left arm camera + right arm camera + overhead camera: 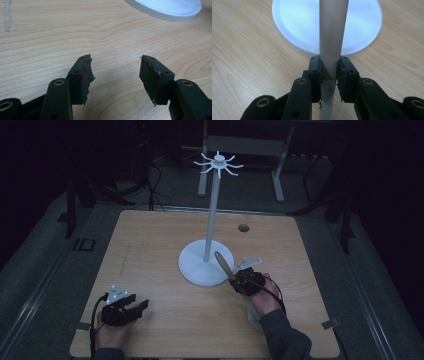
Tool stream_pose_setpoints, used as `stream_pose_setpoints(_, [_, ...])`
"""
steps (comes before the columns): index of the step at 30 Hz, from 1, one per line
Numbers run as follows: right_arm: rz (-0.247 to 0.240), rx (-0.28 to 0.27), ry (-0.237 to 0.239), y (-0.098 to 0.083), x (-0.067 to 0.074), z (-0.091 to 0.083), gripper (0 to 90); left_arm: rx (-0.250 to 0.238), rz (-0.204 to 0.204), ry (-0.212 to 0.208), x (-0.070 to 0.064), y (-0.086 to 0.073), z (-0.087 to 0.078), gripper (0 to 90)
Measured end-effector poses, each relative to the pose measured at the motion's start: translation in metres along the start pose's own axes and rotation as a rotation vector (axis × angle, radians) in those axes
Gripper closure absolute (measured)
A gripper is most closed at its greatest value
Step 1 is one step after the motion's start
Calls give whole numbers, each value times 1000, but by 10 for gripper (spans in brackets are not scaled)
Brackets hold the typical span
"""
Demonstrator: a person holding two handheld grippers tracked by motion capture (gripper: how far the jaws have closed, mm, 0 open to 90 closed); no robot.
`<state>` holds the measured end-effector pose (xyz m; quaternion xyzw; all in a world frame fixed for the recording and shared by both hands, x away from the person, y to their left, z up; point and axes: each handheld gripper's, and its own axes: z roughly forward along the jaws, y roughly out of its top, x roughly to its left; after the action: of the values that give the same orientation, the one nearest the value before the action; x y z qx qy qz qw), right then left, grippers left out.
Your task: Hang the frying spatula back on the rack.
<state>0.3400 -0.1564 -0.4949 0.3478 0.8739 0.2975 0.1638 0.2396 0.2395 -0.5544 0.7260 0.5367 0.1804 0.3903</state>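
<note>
- Your right tongs (233, 279) are clamping the utensil (223, 264) low on its shaft, jaws narrow, one pad pressing on each side of it.
- You are holding it just above the surface (150, 245), at the near right edge of the white stand (212, 210). Its rounded tip is pointing up and away, over the stand's round base.
- You are probably dealing with something light and stiff: the shaft is showing no bend in the right gripper view. It is looking smooth, so it could be twisting or sliding between the pads if you are swinging it fast.
- You are gripping near the tail end, so the long free part is acting as a lever. A hold nearer the middle would be steadying it.
- The utensil is looking slim and long. It is reading brownish from above and pale grey up close (332, 37), and it is widening towards the far end.
- Your left tongs (141, 306) are resting wide apart at the near left of the surface, with nothing between them.
</note>
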Motion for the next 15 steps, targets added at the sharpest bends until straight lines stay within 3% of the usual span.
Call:
stream_pose_setpoints(8, [36, -96, -13, 2, -8, -13, 744, 0, 0, -1, 0, 0, 0, 432])
stream_pose_setpoints(15, [38, -148, -26, 3, -10, -21, 743, -1, 2, 0, 0, 0, 0, 431])
